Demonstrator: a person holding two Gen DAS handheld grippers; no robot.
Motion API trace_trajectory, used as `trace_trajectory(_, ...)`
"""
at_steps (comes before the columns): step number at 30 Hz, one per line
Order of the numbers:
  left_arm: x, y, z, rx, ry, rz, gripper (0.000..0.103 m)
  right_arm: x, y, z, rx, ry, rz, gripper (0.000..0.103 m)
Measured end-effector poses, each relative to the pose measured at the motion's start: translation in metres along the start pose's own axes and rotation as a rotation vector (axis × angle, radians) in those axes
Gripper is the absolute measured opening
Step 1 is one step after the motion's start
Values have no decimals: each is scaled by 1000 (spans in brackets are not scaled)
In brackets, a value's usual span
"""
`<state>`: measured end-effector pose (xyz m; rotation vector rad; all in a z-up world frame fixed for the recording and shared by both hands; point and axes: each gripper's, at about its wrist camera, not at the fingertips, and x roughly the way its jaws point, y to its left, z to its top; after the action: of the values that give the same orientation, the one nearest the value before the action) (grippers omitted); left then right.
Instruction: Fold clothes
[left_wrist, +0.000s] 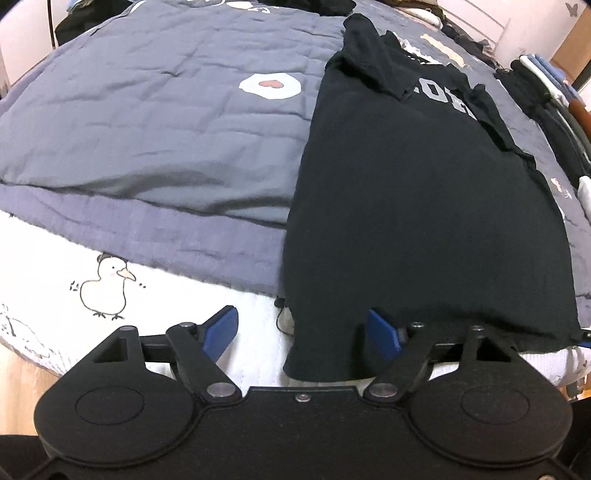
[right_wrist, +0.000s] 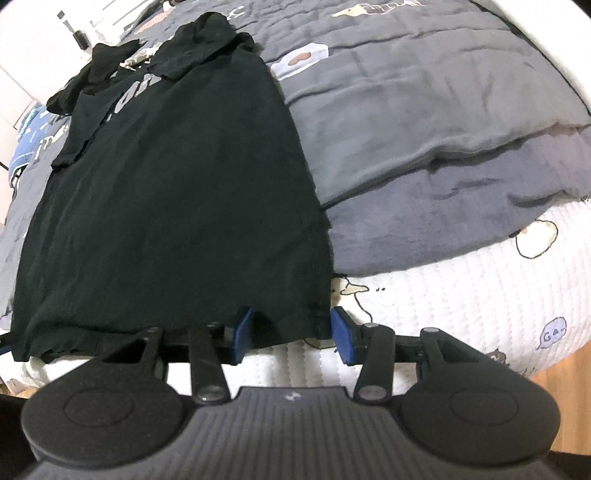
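A: From your left wrist view, where is the shirt?

B: The black T-shirt lies flat on the bed's grey quilt, sleeves folded inward, with pale lettering showing near the collar. Its near hem hangs over the white duck-print sheet at the bed's edge.

A: And your left gripper?

B: Your left gripper stands fairly wide. The shirt's near left corner hangs between the blue pads; the right pad sits at the cloth, the left one is clear of it, so nothing is clamped.

A: Anything else there?

B: A pile of folded clothes lies at the far right of the bed.

A: Now your right wrist view.

B: The same T-shirt fills the left half, on the quilt, its hem at the sheet.

A: The right gripper?

B: Your right gripper is about half open, with the shirt's near right corner between its pads. I cannot tell whether they press on the cloth.
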<state>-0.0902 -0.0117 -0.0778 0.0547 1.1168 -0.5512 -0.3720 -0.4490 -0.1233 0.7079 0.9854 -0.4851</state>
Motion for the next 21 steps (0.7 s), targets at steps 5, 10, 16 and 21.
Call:
trace_trajectory(5, 12, 1, -2, 7, 52, -27, 41, 1, 2, 0, -9, -7, -11, 24)
trace_trajectory(10, 9, 7, -2, -38, 43, -110, 10, -11, -2, 1, 54, -51, 93, 7)
trace_trajectory(16, -17, 26, 3, -185, -68, -245, 6, -45, -26, 5, 265, -192, 328, 6)
trace_trajectory(21, -41, 28, 24, -186, -148, -293, 6, -65, -33, 21, 365, -273, 474, 6)
